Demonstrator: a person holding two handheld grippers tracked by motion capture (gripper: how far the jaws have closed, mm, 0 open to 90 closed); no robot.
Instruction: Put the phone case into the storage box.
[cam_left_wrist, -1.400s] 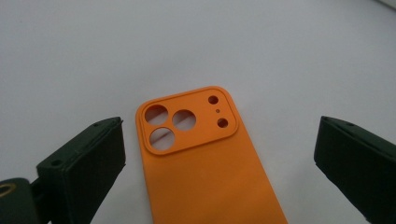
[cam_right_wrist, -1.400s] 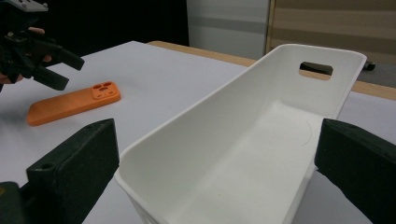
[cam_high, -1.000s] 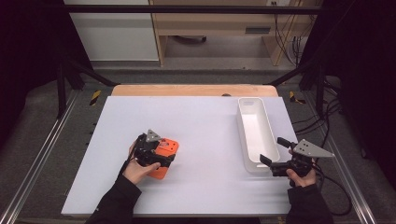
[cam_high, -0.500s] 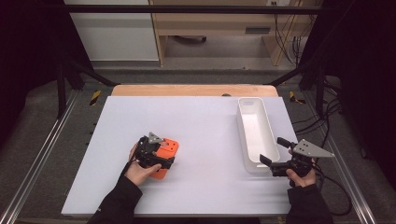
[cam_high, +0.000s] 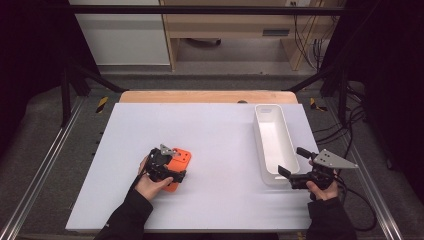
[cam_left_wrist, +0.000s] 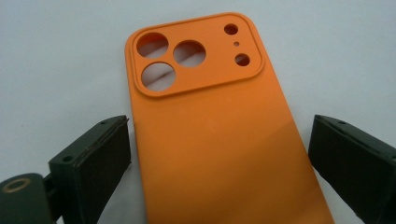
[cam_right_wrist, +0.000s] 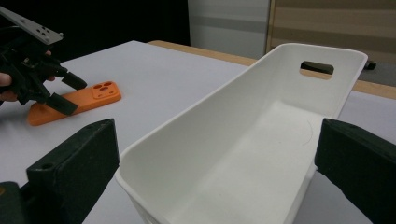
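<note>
An orange phone case (cam_high: 181, 157) lies back up on the white table, camera holes at its far end (cam_left_wrist: 219, 140). My left gripper (cam_high: 176, 165) straddles its near half. The jaws (cam_left_wrist: 219, 125) have just been closing, and a thin gap still shows on each side, so it is open. The case and that gripper also appear far left in the right gripper view (cam_right_wrist: 70, 105). My right gripper (cam_high: 291, 161) stands open at the near end of a long white tray (cam_high: 274, 107), one jaw on either side of the tray's end (cam_right_wrist: 217, 130), not touching it.
The tray (cam_right_wrist: 196, 109) holds nothing and has a handle slot in its far wall. A wooden strip runs along the table's far edge (cam_high: 200, 96). Cables trail off the table's right side (cam_high: 360, 200).
The left gripper's jaws have drawn in toward the sides of the orange case, and the hand has shifted slightly. The right gripper and the tray have stayed put.
</note>
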